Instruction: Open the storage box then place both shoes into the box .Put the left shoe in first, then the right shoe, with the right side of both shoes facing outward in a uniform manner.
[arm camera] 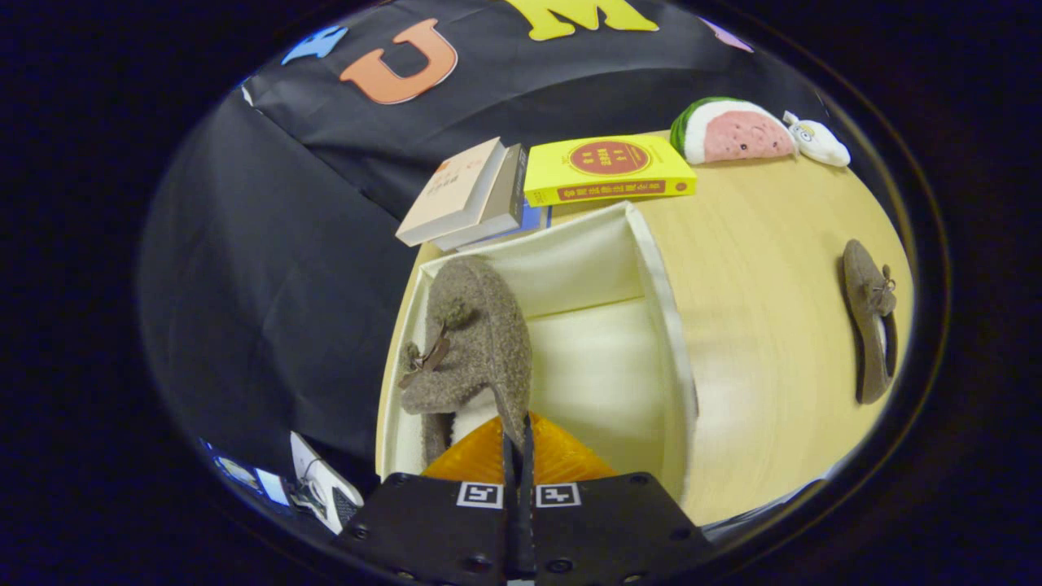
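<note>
My gripper [518, 443] is shut on a fuzzy grey-brown shoe [472, 342], pinching the rim of its heel opening between both fingers. The shoe hangs over the left part of an open cream storage box [659, 309], toe pointing away from me, a small brown bow on its left side. The box lies on the wooden table with its pale inside showing. A second matching shoe [869, 325] lies on its side on the table, well to the right of the box.
Several books lean beyond the box: pale ones [456, 191] and a yellow one [606, 169]. A watermelon-slice plush [733, 130] and a small white toy [818, 140] sit at the table's far edge. Bare wooden tabletop [757, 268] lies between box and second shoe.
</note>
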`<control>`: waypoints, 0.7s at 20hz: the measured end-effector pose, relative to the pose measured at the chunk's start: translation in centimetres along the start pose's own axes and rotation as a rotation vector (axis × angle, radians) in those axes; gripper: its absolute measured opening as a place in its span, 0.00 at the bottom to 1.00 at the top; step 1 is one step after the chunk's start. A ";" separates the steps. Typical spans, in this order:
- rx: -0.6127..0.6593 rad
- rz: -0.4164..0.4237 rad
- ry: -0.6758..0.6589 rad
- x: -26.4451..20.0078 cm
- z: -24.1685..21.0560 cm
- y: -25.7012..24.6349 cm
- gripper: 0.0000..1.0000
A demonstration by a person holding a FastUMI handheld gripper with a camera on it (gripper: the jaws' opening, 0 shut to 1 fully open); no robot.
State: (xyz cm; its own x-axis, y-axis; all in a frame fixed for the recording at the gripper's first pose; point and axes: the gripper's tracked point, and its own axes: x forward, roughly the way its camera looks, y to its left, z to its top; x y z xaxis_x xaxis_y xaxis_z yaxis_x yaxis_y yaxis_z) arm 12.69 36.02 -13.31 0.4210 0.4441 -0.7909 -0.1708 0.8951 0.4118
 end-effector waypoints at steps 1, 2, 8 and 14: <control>0.000 -0.014 0.005 0.6 -0.3 0.1 0.00; 0.000 -0.018 0.013 1.2 -0.5 0.3 0.00; -0.008 -0.047 0.045 3.2 -1.9 0.8 0.00; 0.000 0.008 0.031 2.8 -1.9 1.4 0.16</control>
State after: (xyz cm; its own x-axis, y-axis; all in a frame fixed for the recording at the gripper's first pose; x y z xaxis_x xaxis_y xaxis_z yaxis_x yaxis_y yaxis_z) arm 11.94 38.55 -15.78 0.3915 0.4522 -0.8014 -0.1736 0.8916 0.4182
